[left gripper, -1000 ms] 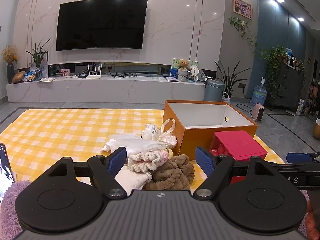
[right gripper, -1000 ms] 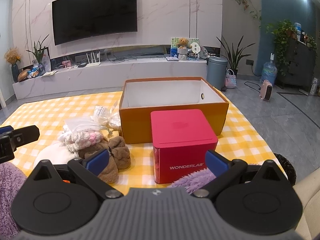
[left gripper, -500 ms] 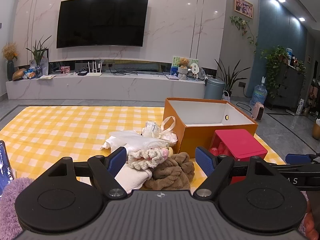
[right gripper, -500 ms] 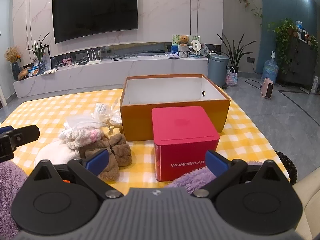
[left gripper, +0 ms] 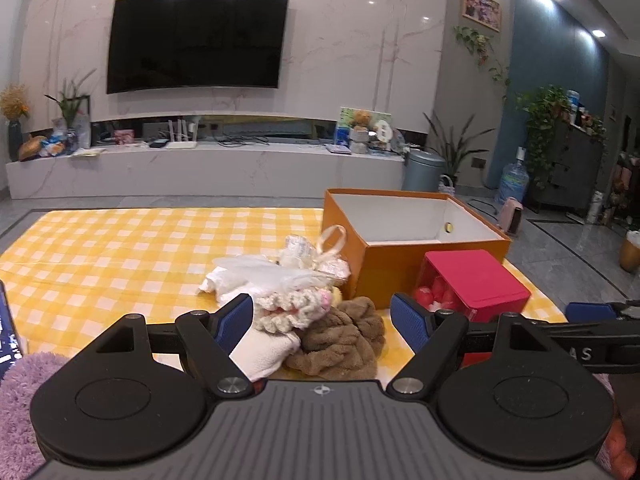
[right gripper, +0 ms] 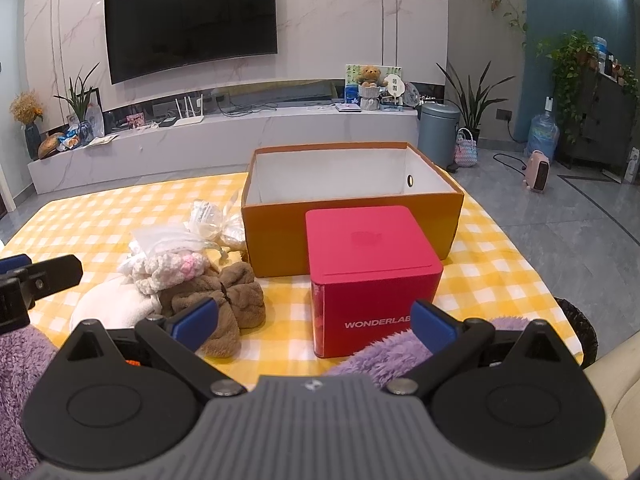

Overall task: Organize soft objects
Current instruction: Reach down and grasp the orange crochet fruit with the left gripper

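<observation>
A pile of soft things lies on the yellow checked cloth [left gripper: 120, 248]: a brown plush piece [left gripper: 344, 340] [right gripper: 224, 300], a white-and-pink crocheted piece [left gripper: 296, 302] [right gripper: 168, 266], a white cloth [left gripper: 268, 350] [right gripper: 112, 304] and clear bags [left gripper: 264, 274] [right gripper: 168, 240]. Behind them stands an open orange box [left gripper: 400, 260] [right gripper: 352, 224] with a white inside. My left gripper [left gripper: 322, 320] is open just before the pile, nothing between its blue pads. My right gripper [right gripper: 314, 320] is open too, held near the red box [right gripper: 372, 268] [left gripper: 476, 280].
A purple fluffy sleeve [right gripper: 384, 356] [left gripper: 24, 396] shows at the lower edges of both views. Beyond the cloth are grey floor tiles, a long white TV bench [left gripper: 208, 168], a grey bin [right gripper: 440, 132] and plants. A phone edge [left gripper: 6, 336] sits at the far left.
</observation>
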`<state>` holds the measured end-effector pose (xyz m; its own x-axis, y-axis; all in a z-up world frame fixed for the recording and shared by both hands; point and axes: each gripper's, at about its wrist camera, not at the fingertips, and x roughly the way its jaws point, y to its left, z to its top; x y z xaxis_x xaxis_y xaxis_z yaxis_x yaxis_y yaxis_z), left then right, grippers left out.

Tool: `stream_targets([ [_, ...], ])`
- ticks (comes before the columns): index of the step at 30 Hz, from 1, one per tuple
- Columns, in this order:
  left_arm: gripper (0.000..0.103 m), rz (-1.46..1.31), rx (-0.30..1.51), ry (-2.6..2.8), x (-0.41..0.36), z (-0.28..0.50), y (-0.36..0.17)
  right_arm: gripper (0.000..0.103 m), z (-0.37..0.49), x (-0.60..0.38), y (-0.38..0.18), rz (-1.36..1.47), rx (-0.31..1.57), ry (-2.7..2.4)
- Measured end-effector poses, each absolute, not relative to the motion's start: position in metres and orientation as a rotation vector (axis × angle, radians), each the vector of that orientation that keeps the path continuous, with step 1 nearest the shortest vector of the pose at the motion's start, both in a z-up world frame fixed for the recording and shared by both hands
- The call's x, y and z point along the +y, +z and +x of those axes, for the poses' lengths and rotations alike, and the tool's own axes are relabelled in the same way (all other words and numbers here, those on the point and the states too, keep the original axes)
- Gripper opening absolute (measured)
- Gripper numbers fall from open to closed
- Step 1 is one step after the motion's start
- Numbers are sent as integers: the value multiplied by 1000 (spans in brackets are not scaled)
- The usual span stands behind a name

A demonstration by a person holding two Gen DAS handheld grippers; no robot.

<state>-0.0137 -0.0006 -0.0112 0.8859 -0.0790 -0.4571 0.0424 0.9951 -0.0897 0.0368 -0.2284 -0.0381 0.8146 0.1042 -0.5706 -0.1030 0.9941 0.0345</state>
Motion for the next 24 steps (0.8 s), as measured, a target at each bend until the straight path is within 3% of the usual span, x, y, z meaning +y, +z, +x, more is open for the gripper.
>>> stream_targets([
  [6, 91, -47, 544, -96, 6, -11, -16, 100, 38, -227, -43, -5, 610, 120],
  [16, 71, -95, 777, -104, 34, 4, -39, 100, 49, -208, -60, -58, 649, 226],
  [21, 65, -130, 860, -129, 45, 18, -54, 83, 57, -195, -70, -112, 675, 277],
  [24, 65, -120, 891, -129, 44, 29, -64, 81, 62, -193, -76, -115, 698, 289],
])
